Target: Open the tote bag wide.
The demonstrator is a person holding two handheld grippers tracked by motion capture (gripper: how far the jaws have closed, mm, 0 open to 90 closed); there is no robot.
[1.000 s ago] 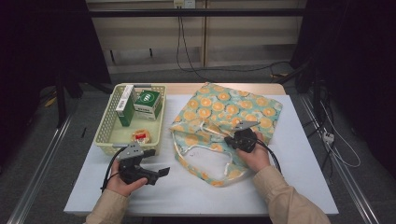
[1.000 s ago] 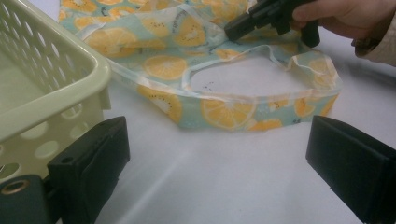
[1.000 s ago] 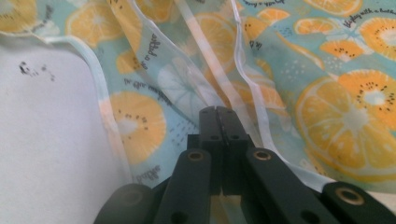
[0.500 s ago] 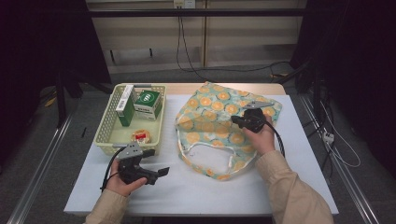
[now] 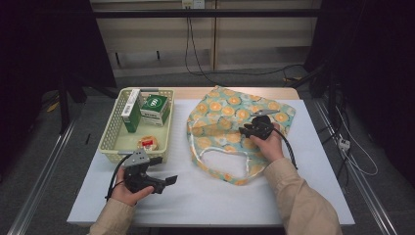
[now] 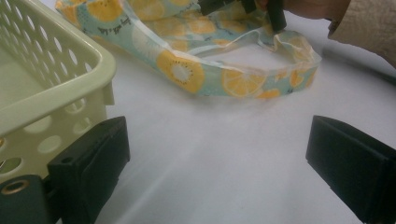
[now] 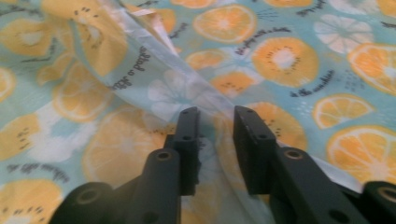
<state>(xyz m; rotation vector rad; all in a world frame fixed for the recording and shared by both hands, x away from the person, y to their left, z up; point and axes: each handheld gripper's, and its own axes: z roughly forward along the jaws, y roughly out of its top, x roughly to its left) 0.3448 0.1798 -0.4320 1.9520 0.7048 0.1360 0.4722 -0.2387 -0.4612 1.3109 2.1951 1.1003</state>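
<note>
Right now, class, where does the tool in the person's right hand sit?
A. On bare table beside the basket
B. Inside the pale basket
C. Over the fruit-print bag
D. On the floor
C: in the high view the right tool sits over the fruit-print bag, and its own view looks down on the orange-slice fabric.

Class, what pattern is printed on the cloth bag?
Orange and yellow citrus slices on pale blue bag; clearest in the right gripper view.

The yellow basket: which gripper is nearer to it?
Left. The left gripper sits just in front of the basket, its jaws open. The right gripper is over the fruit-print bag, farther from it.
</note>
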